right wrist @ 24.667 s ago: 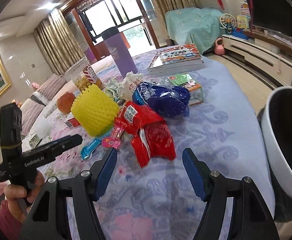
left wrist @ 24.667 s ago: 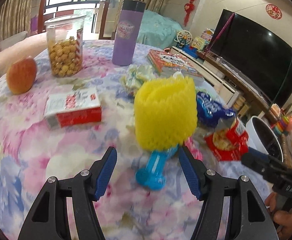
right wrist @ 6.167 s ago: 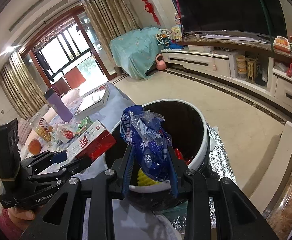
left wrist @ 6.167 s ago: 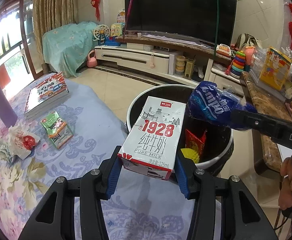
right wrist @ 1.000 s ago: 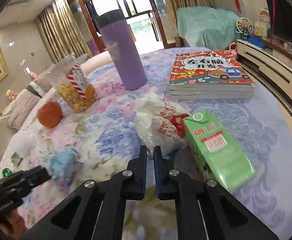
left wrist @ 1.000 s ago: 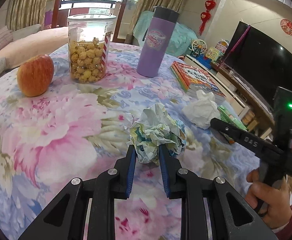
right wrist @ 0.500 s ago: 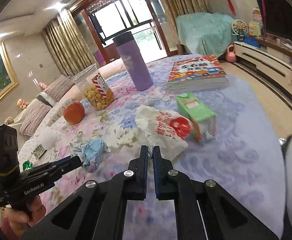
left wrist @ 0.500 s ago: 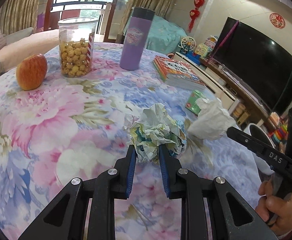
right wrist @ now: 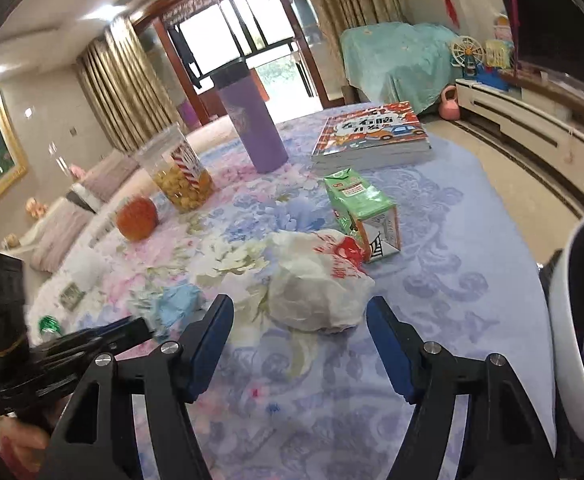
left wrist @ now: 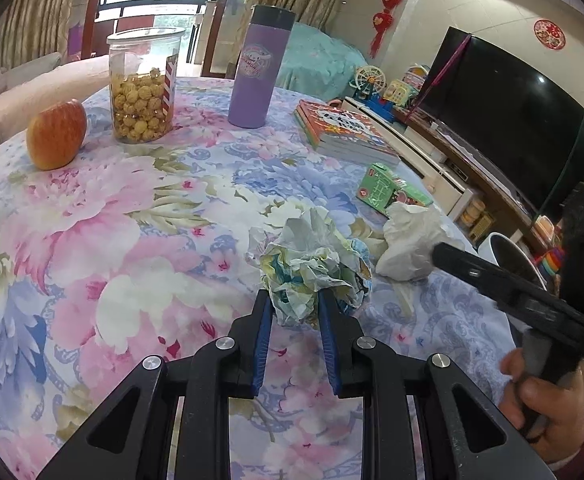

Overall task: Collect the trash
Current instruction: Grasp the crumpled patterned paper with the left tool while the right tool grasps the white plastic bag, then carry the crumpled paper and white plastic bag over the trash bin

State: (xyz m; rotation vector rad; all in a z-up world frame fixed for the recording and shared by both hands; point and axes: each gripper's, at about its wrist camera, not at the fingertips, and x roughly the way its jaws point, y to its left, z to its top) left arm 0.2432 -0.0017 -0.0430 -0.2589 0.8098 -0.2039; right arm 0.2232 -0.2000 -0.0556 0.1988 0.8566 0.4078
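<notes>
My left gripper (left wrist: 294,308) is shut on a crumpled ball of printed paper (left wrist: 312,266), held just above the flowered tablecloth. The paper also shows, blurred, in the right wrist view (right wrist: 171,304). My right gripper (right wrist: 300,328) is open, its fingers on either side of a white crumpled plastic bag with red print (right wrist: 318,280) that lies on the table; the bag also shows in the left wrist view (left wrist: 410,244). A green drink carton (right wrist: 362,210) lies just behind the bag. The white-rimmed trash bin (right wrist: 572,320) stands off the table's right edge.
On the table stand a purple flask (left wrist: 257,72), a snack jar (left wrist: 143,88), an apple (left wrist: 55,134) and a stack of books (left wrist: 344,132). A TV (left wrist: 512,120) and its low cabinet are at the far right.
My right gripper has opened and the white bag now lies on the table between its fingers. My left gripper still holds the paper ball and has shifted little.
</notes>
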